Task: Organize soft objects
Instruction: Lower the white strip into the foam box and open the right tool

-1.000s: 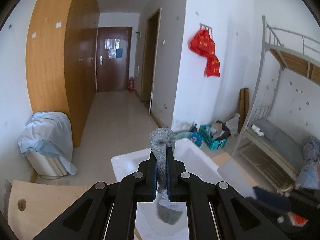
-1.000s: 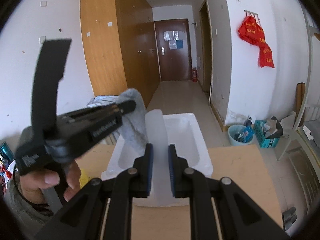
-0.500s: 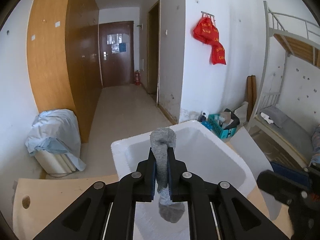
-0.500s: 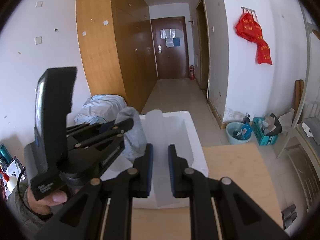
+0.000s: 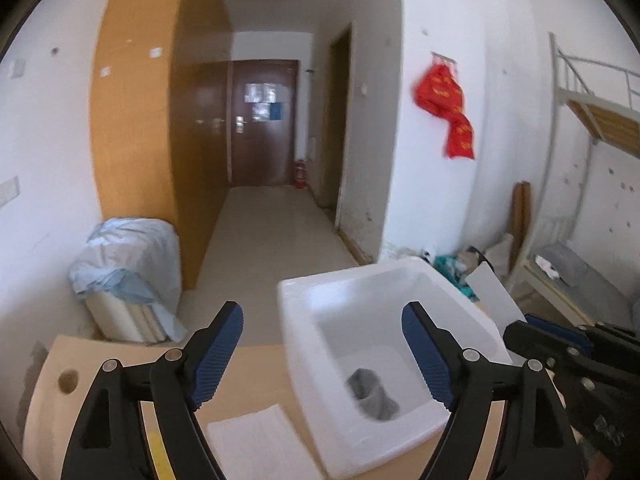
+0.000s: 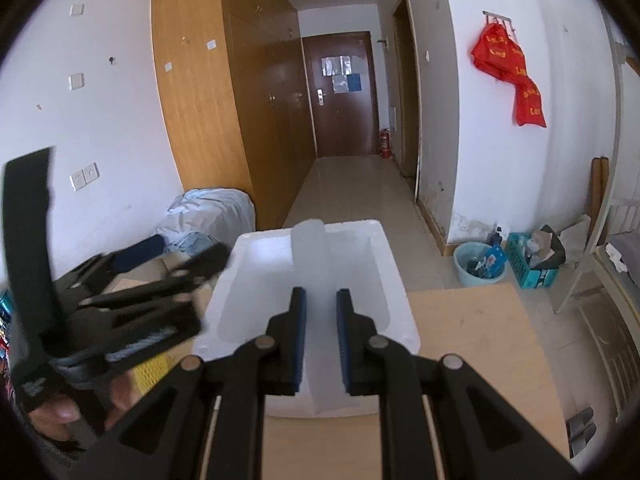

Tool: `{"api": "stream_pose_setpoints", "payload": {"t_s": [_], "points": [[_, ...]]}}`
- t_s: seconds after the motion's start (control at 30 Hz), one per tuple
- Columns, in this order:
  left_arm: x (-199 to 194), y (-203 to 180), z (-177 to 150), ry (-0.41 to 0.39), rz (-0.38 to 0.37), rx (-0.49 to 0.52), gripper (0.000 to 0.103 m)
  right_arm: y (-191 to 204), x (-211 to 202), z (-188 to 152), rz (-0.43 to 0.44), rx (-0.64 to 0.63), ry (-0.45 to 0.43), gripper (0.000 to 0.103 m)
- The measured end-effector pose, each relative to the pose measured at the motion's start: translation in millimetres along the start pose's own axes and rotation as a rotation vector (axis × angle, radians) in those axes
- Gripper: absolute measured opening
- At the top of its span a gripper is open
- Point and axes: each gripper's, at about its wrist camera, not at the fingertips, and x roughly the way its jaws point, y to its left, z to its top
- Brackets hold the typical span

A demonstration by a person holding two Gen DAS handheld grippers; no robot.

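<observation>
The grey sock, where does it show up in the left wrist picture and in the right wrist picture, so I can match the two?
Left wrist view: the grey sock lies on the floor of the white foam box, low and right of centre, between the opening jaws of the left gripper.
Right wrist view: not visible; the box's inside floor is hidden.
Shared landmark: the red hanging on the wall, upper right in both.

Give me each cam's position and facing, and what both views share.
Left wrist: on the left gripper, looking down into the white foam box holding a grey sock; its fingers are opening, nothing between them; right gripper at the right edge.
Right wrist: on the right gripper, fingers clamped on the foam strip across the box; left gripper and a hand at left.
Shared: box, wooden table, brown door, red bags.
</observation>
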Motion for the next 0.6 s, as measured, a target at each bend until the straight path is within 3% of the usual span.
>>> {"api": "stream_pose_setpoints", "payload": {"t_s": [0.1, 0.33, 0.43, 0.6], "points": [[-13, 17, -8, -0.026, 0.05, -0.023, 0.09, 5, 12, 1, 0.009, -0.01, 0.02, 0.018], [-36, 41, -17, -0.03, 0.081, -0.082, 0.091, 6, 42, 2, 0.006, -0.018, 0.072, 0.018], [-48, 52, -19, -0.055, 0.129, -0.115, 0.091, 5, 51, 3, 0.003, -0.018, 0.088, 0.018], [-59, 61, -20, -0.071, 0.118, -0.136, 0.091, 9, 59, 2, -0.011, -0.028, 0.104, 0.019]]}}
